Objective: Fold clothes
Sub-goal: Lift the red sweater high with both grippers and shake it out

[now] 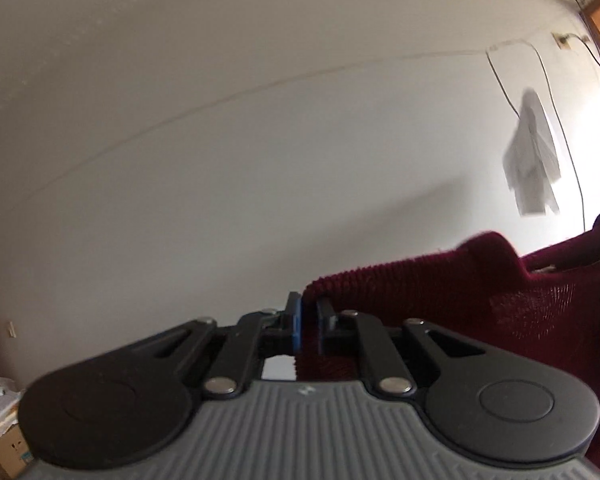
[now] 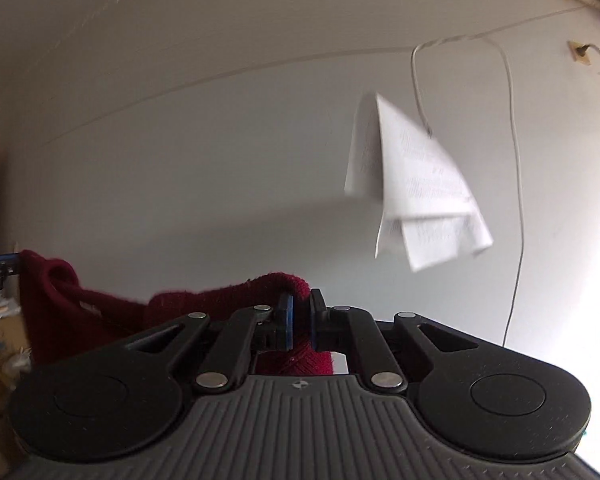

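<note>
Both the left gripper point(image 1: 307, 312) and right gripper point(image 2: 300, 308) pinch the maroon knit sweater point(image 1: 440, 300); thin edge bites, so the loose knit could slip free.

sweater point(image 1: 440, 292): dark red, coarse ribbed knit, loosely woven enough to show light through one stretched patch. state: unfolded, held up in the air, resting on no surface. pose: upper edge strung roughly level between two pinch points, sagging slightly in the middle, with a rolled hump of knit along the top; body hangs down below. grip points: one edge pinched between the left gripper's point(image 1: 308, 320) blue pads; the other edge point(image 2: 291, 284) pinched in the right gripper point(image 2: 300, 318). lower part hidden behind the gripper bodies.
</note>
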`<act>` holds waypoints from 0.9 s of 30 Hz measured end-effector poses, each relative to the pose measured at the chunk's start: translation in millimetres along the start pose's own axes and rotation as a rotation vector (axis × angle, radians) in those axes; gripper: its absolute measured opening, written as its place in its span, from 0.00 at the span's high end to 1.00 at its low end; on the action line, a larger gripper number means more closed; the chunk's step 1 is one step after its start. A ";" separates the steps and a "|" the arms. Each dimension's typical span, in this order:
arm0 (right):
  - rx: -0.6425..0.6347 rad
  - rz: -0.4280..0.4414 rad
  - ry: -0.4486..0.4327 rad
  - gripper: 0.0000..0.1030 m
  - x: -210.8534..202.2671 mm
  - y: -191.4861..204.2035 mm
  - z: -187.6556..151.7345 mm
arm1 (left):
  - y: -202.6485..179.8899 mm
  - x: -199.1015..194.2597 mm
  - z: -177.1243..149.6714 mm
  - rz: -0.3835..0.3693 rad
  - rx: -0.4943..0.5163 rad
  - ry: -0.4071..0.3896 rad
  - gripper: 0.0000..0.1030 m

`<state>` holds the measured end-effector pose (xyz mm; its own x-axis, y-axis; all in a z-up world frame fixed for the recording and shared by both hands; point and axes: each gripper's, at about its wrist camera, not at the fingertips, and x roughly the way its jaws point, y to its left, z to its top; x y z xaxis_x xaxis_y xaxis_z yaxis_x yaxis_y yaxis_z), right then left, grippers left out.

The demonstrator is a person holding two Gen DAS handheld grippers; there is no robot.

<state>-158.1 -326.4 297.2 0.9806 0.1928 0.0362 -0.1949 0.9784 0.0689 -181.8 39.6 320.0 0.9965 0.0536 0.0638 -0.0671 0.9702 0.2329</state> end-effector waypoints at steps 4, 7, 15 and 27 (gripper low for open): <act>0.058 0.060 0.006 0.93 -5.5 -3.3 -0.7 | 5.7 -15.1 2.9 0.039 -0.026 -0.007 0.91; 0.070 0.108 0.011 0.93 -15.3 4.4 0.1 | 8.4 -28.2 5.3 0.066 -0.043 -0.001 0.91; 0.051 0.115 -0.081 1.00 -45.2 3.8 19.1 | 13.3 -47.0 20.9 0.166 -0.029 -0.004 0.90; -0.045 0.369 0.519 0.43 74.3 40.1 -164.3 | -29.7 124.0 -151.3 0.040 0.053 0.472 0.91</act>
<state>-89.4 -260.6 138.8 0.7344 0.5180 -0.4386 -0.5320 0.8406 0.1019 -48.8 53.2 174.2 0.9057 0.2037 -0.3717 -0.0956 0.9525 0.2892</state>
